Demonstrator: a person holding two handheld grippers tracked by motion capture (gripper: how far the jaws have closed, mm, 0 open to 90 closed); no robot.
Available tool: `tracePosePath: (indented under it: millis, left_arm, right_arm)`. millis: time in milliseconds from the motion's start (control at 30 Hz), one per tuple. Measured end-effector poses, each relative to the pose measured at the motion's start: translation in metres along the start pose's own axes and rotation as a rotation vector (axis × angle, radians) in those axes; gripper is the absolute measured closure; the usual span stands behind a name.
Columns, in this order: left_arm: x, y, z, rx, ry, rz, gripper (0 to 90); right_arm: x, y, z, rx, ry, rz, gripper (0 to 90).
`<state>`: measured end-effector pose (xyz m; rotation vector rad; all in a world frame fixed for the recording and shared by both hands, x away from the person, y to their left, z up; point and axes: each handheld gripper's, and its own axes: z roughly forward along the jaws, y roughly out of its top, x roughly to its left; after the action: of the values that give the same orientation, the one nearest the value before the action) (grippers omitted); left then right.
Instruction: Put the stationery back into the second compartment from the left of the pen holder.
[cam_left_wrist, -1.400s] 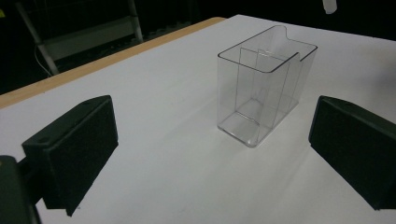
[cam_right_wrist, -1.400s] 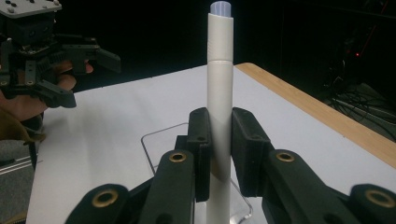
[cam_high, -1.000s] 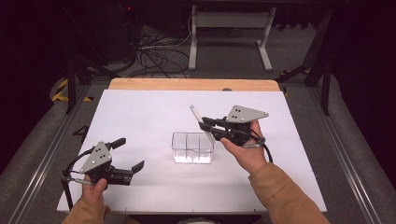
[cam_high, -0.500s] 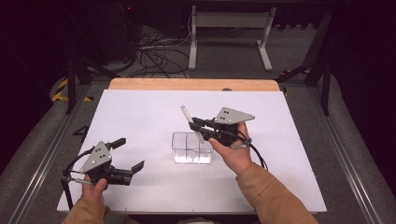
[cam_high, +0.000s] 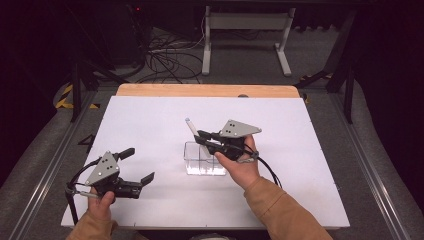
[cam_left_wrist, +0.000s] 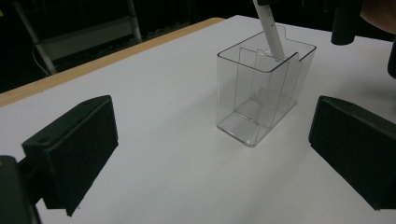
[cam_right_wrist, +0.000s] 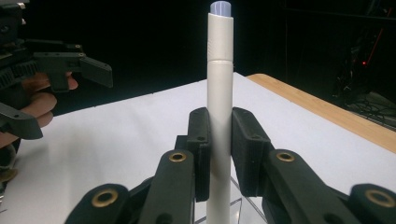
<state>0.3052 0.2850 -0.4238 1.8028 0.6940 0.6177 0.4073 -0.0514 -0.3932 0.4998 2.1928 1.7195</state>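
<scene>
Dark floor, loose cables and a white metal stand frame (cam_high: 245, 37) lie beyond the far wooden edge of my white tabletop (cam_high: 150, 115). From the high view I take the clear plastic container (cam_high: 204, 159) near the tabletop's middle as my landmark. My right tool (cam_high: 200, 138) sits directly over it, pinching a white marker (cam_high: 191, 128) that leans up and away from the container's far left corner. My left tool (cam_high: 137, 164) hovers well to the container's near left, its jaws spread with nothing between them.

The left gripper view gives me what the high view cannot: the container (cam_left_wrist: 261, 88) has an inner divider wall, and the marker's lower end (cam_left_wrist: 271, 30) is at the rim of the rear compartment, just about level with the opening. I see my own black pads (cam_left_wrist: 74, 144) wide apart on either side of the container, not touching it.

The right gripper view shows the grip itself: both pads (cam_right_wrist: 201, 140) pressed flat against the marker barrel (cam_right_wrist: 219, 93), which stands upright between them, its pale bluish end cap on top. Beyond it I see the left tool (cam_right_wrist: 60, 88) off to one side, jaws apart.
</scene>
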Motion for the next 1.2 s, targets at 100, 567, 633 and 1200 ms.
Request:
tracePosePath:
  millis: [100, 567, 633, 1200]
  left_arm:
    - [0.0, 0.0, 0.0, -0.002, -0.001, -0.004, 2.1]
    - [0.0, 0.0, 0.0, 0.001, -0.001, 0.0, 2.1]
    - [0.0, 0.0, 0.0, 0.001, -0.001, -0.002, 2.1]
    - [-0.001, -0.002, -0.002, -0.001, 0.005, -0.01, 2.1]
  right_arm:
    - [0.001, -0.002, 0.003, 0.006, -0.002, 0.001, 79.0]
    - [0.003, -0.012, 0.003, 0.05, -0.016, 0.005, 78.6]
    - [0.003, -0.012, 0.002, 0.052, -0.01, 0.007, 71.0]
    - [-0.002, 0.018, -0.032, 0.015, -0.053, -0.054, 31.7]
